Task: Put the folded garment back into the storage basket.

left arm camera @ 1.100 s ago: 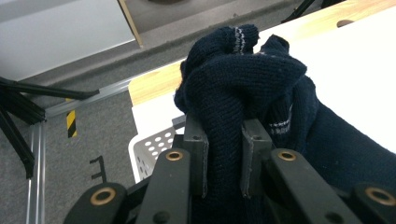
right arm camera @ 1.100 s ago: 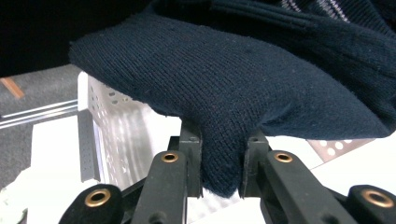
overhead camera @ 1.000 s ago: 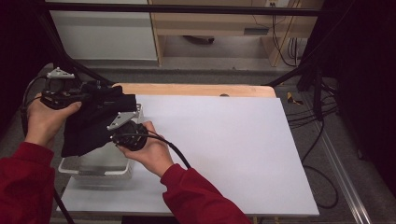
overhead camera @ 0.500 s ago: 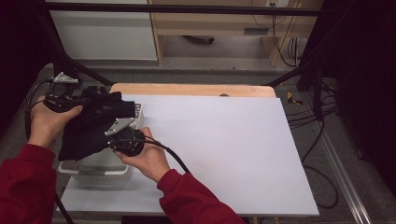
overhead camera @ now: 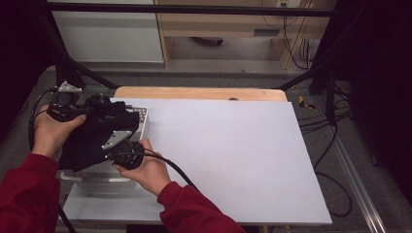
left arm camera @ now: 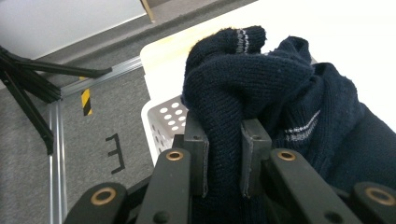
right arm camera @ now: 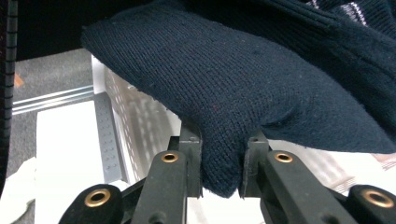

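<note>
- High view: left gripper [overhead camera: 90, 112] and right gripper [overhead camera: 127, 154], each clamped on the dark navy knitted garment [overhead camera: 97, 138]; the garment hangs bunched between them, over the white perforated basket [overhead camera: 141, 116] at the near left corner of the white table [overhead camera: 233, 155]; whether its lowest folds touch the basket cannot be told.
- Left gripper view: jaws narrow, pads pressed on a thick fold of the garment [left arm camera: 261, 88]; a striped cuff [left arm camera: 243, 39] stands above the grip; basket rim [left arm camera: 163, 121] just below and behind.
- Right gripper view: jaws likewise narrow, pinching a rounded fold at the garment's lower edge [right arm camera: 224, 107]; the basket's perforated wall [right arm camera: 140, 126] lies beneath.
- Handling, as a judgement: soft, limp and light; not fragile; the knit stretches and sags, so it will drape wherever unsupported; a doubled fold gives the surest hold; a single layer may slip or pull thin.
</note>
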### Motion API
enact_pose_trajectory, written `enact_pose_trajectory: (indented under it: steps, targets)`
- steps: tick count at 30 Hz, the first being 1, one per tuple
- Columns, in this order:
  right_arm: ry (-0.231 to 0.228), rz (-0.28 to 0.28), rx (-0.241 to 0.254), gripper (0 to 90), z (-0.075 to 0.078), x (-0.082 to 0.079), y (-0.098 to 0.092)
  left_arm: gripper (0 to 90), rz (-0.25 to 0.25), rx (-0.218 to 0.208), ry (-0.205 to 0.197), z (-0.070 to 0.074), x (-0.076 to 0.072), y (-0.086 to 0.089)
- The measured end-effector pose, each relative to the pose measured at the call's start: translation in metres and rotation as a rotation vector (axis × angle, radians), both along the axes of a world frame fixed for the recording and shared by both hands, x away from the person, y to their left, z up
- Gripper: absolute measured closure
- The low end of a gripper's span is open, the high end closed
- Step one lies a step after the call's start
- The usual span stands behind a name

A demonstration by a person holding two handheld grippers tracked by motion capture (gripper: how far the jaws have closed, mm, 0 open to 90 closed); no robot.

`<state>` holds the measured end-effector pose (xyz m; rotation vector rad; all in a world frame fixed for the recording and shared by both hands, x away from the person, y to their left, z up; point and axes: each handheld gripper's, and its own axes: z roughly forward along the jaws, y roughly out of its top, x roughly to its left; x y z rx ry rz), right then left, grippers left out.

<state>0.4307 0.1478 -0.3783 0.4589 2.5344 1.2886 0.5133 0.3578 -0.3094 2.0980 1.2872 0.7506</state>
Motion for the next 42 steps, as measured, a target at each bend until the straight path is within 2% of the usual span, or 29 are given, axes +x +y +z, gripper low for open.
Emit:
enact_pose_trajectory:
  steps: [5,10,14,16,19,31,32,33,35,36,37,38,39,40,41,42]
  targets:
    - [0.005,0.002,-0.002,75.9,0.0,0.001,-0.001,76.9,0.01,-0.006,0.007,-0.001,0.004,0.0]
    - [0.006,-0.002,-0.005,75.8,-0.001,0.006,-0.002,76.9,0.014,0.013,0.014,-0.006,0.01,-0.004]
    - [0.008,0.004,-0.034,75.7,-0.002,0.012,-0.005,76.8,0.013,0.01,0.015,-0.009,0.014,-0.007]
    - [0.011,0.003,-0.031,75.7,-0.002,0.013,-0.005,76.8,0.013,0.016,0.018,-0.011,0.016,-0.009]
    - [0.033,0.006,-0.023,75.7,-0.001,0.019,-0.008,76.8,0.016,0.021,0.022,-0.013,0.019,-0.01]
    - [0.056,-0.01,-0.047,72.9,-0.002,0.028,-0.008,76.2,0.013,0.002,0.04,-0.019,0.027,-0.012]
    - [0.062,-0.012,-0.041,70.3,-0.002,0.029,-0.008,75.4,0.01,-0.008,0.047,-0.022,0.029,-0.011]
    - [0.073,-0.017,-0.025,62.8,-0.003,0.029,-0.008,72.9,0.011,-0.006,0.06,-0.023,0.03,-0.01]
    - [0.082,-0.033,-0.014,40.9,-0.003,0.026,-0.009,63.5,0.029,0.015,0.068,-0.025,0.031,-0.009]
    - [0.053,-0.037,0.002,31.6,-0.002,0.02,-0.013,55.1,0.031,-0.001,0.03,-0.022,0.026,-0.007]
    - [0.053,-0.037,0.002,31.6,-0.002,0.02,-0.013,55.7,0.031,-0.001,0.03,-0.022,0.026,-0.007]
    - [0.031,-0.053,0.027,27.2,0.002,0.015,-0.023,53.9,0.03,-0.02,0.001,-0.019,0.021,-0.006]
    - [0.031,-0.053,0.027,27.2,0.002,0.015,-0.023,53.9,0.025,-0.035,-0.02,-0.015,0.016,-0.005]
    - [0.019,-0.069,0.047,26.0,0.006,0.013,-0.037,48.6,0.011,-0.053,-0.059,-0.01,0.006,-0.006]
    - [0.019,-0.069,0.047,26.0,0.006,0.013,-0.037,46.7,0.011,-0.053,-0.059,-0.01,0.006,-0.006]
    - [0.014,-0.08,0.055,25.5,0.008,0.012,-0.044,46.7,0.008,-0.062,-0.068,-0.008,0.0,-0.006]
